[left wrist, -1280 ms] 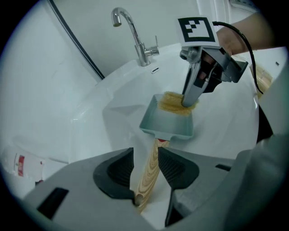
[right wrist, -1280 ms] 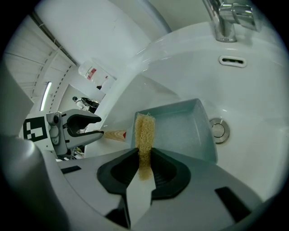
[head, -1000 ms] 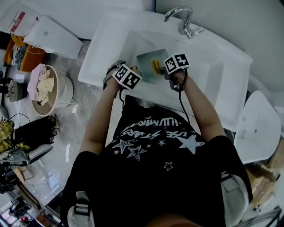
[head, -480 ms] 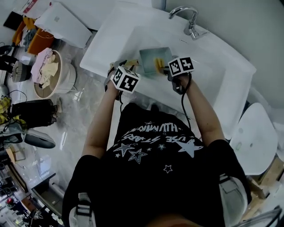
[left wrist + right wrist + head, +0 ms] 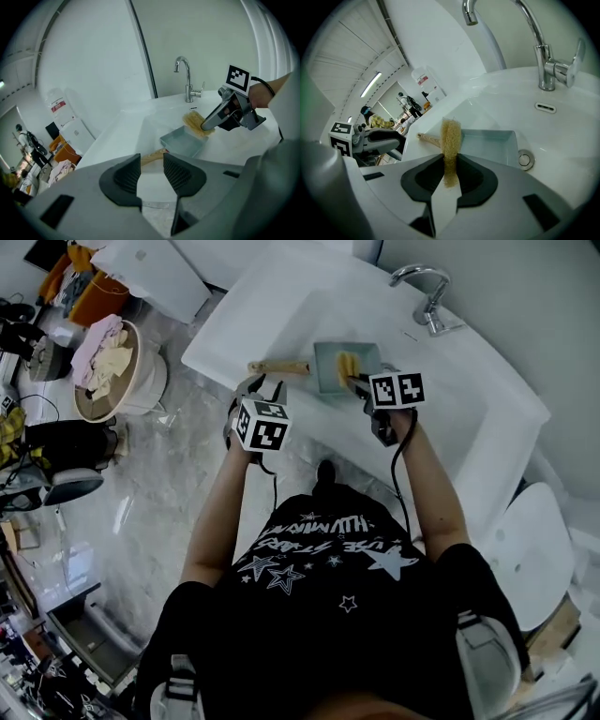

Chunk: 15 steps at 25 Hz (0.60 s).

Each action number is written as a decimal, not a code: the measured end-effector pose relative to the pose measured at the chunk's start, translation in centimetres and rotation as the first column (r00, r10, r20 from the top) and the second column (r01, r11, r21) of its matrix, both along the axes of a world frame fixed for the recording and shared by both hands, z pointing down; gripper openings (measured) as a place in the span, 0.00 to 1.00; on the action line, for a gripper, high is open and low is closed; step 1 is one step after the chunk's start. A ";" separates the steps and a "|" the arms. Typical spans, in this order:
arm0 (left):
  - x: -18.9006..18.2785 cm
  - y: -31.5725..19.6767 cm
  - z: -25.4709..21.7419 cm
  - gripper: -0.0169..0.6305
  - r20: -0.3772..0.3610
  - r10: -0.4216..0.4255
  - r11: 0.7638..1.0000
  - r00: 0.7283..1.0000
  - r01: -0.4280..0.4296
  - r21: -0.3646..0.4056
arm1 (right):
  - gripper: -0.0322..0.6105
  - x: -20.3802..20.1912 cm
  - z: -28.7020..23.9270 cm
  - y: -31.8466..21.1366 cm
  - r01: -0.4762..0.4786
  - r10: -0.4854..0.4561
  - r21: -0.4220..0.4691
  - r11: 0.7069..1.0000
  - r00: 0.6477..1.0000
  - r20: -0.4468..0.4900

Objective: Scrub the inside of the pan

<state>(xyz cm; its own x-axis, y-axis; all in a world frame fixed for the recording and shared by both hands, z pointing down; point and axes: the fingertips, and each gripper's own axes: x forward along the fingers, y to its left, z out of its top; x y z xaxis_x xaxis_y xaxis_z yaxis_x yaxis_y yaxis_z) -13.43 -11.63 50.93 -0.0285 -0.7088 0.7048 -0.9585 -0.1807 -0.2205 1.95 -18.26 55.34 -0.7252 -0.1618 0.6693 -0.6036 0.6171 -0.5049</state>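
Note:
A grey-blue square pan (image 5: 330,367) with a wooden handle (image 5: 278,367) lies in the white sink (image 5: 272,320). My right gripper (image 5: 361,381) hovers over the pan's near edge, shut on a yellow scrub pad (image 5: 347,363). In the right gripper view the scrub pad (image 5: 451,138) stands up between the jaws, above the pan (image 5: 494,143). My left gripper (image 5: 255,387) is open and holds nothing, near the sink's front rim, short of the handle. The left gripper view shows its empty jaws (image 5: 152,176), with the handle (image 5: 152,157) and pan (image 5: 183,140) beyond.
A chrome faucet (image 5: 427,287) stands at the sink's back, and a drain (image 5: 526,160) lies beside the pan. On the floor at left sits a round basket of cloths (image 5: 108,367). A white lidded fixture (image 5: 530,549) stands at right.
Both grippers have lifted away from the pan. The left one has drawn back from the handle, which now lies bare in the sink. The scrub pad stays in the right gripper.

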 end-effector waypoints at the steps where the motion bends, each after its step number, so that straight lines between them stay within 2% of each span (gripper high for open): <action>1: -0.3 0.7 -0.1 0.27 -0.010 -0.016 1.000 1.000 0.016 0.007 | 0.17 -0.3 -0.1 0.3 -0.003 0.003 0.003 1.000 1.000 0.002; 5: -0.7 4.2 -0.4 0.26 -0.042 -0.084 0.995 0.996 0.086 0.043 | 0.17 -0.9 -0.2 1.9 0.020 -0.019 0.022 1.000 1.000 -0.023; 12: -1.0 9.5 -1.8 0.24 -0.071 -0.142 0.987 0.987 0.146 0.065 | 0.17 -1.4 -2.6 5.3 0.046 -0.044 0.077 0.996 0.999 -0.022; 15: -0.5 12.0 -2.1 0.18 -0.075 -0.173 0.981 0.982 0.179 0.079 | 0.16 -0.8 -3.6 6.8 0.046 -0.044 0.125 0.991 0.999 -0.022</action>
<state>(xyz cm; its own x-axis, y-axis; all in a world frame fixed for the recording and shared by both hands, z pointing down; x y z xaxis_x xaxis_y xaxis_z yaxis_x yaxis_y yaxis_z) -13.95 0.35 48.85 -0.1127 -0.7545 0.6466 -0.9869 0.0092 -0.1614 1.18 -11.42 51.70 -0.7211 -0.2127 0.6593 -0.5825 0.7013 -0.4109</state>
